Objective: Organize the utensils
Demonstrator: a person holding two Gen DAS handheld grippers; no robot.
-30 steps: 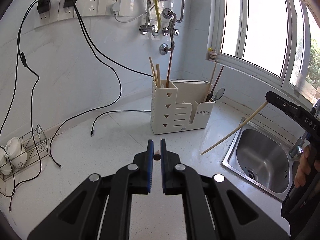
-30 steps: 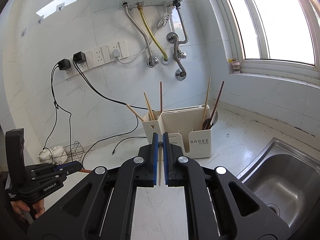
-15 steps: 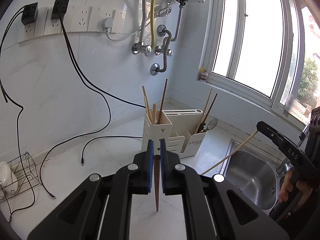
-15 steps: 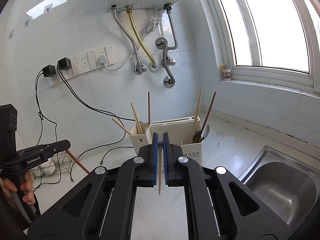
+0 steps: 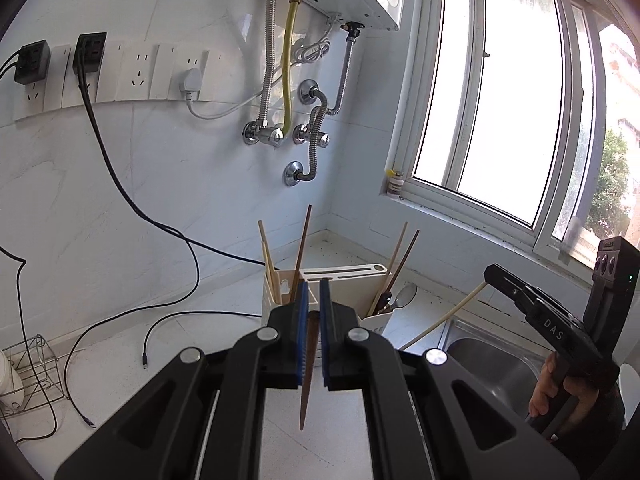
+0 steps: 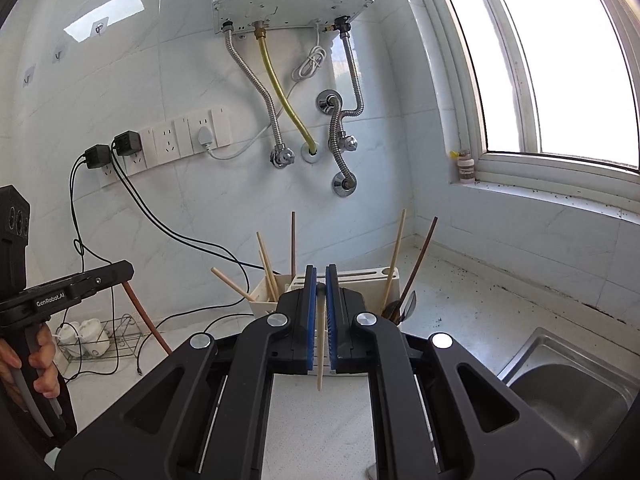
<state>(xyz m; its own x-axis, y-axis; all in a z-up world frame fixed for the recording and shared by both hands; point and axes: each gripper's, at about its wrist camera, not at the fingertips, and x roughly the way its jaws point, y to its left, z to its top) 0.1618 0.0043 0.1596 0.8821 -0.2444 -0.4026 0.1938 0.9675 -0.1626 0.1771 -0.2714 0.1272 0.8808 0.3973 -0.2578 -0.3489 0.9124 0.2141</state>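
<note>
Pinching a dark brown chopstick near its upper end, the left gripper was seen closed, tip hanging down; a pale chopstick was clamped likewise in the right gripper. Both were held above the counter, short of the cream utensil holder. A stick could be swung or dropped, it was judged, since each was gripped at one end only. In the holder's left compartment several chopsticks were stood; in the right, two chopsticks and a spoon.
</note>
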